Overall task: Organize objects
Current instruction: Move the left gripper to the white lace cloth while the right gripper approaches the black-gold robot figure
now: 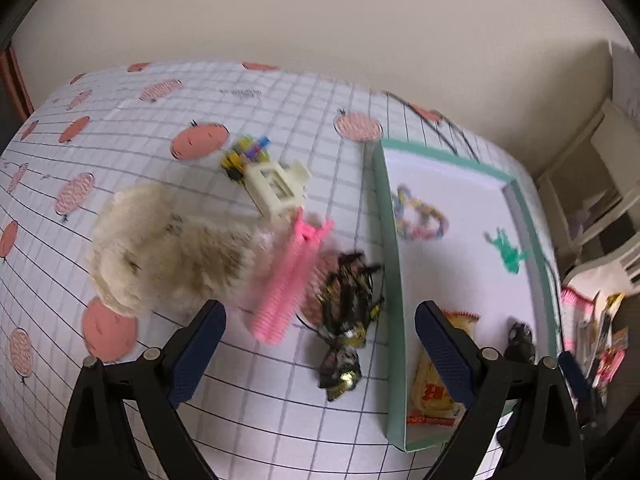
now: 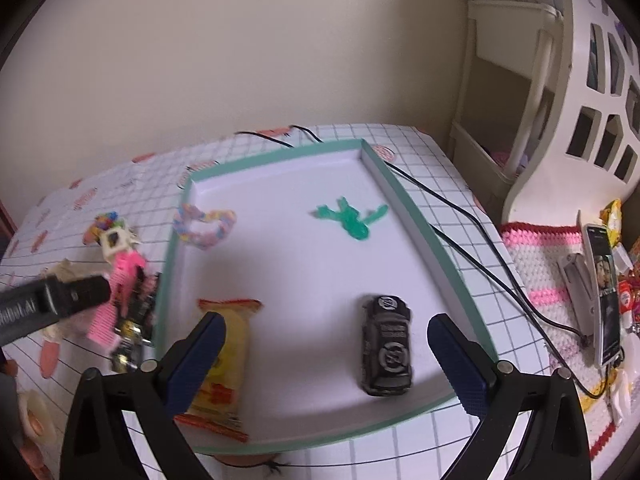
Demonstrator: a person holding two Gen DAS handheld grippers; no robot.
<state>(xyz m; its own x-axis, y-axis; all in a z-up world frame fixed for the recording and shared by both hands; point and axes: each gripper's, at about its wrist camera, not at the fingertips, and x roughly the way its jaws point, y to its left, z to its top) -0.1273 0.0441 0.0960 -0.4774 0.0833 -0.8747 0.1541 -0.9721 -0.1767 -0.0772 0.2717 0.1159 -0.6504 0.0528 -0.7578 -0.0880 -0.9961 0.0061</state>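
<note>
— Both sets of jaws are spread wide with nothing between them. I have the left gripper [image 1: 320, 344] over the grid cloth [image 1: 132, 128] and the right gripper [image 2: 326, 356] over the tray [image 2: 416, 216].

— What is under the left one?

— I see a loose pile just left of the tray wall: a furry toy [image 1: 168, 244], a pink comb [image 1: 288, 280] leaning against it, a cream clip [image 1: 276, 188] touching the comb's far end, a small bright block toy [image 1: 244, 152] behind the clip, and a dark wrapper [image 1: 348, 312] lying between the comb and the tray.

— And inside the tray?

— I count four things, well apart: a pastel bracelet [image 2: 204, 224] at the far left, a green figure [image 2: 350, 218] far right of centre, a yellow snack pack [image 2: 224, 364] near left, and a black car [image 2: 386, 346] near right.

— Anything in the way?

— From the right view, the left gripper's body crosses in front of the pile. A black cable [image 2: 480, 248] runs along the tray's right side to a phone [image 2: 606, 296] on a knitted mat [image 2: 536, 264].
</note>
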